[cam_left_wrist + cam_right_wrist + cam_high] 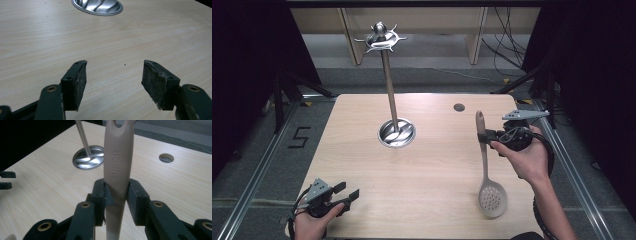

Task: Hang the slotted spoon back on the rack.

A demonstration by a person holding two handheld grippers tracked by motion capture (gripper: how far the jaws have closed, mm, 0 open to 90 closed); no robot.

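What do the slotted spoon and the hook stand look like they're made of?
Slotted spoon: probably matte plastic or nylon, judging by its dull beige-grey surface and the lettering moulded into the handle. Hook stand: likely polished steel, with bright mirror-like reflections on its pole, hooks and round base.

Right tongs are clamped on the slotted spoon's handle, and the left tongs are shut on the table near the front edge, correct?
Not quite. The right tongs do clamp the slotted spoon by its handle, but the left tongs are open, not shut: the left gripper view shows the two pads wide apart with bare table between them. They do sit near the front edge.
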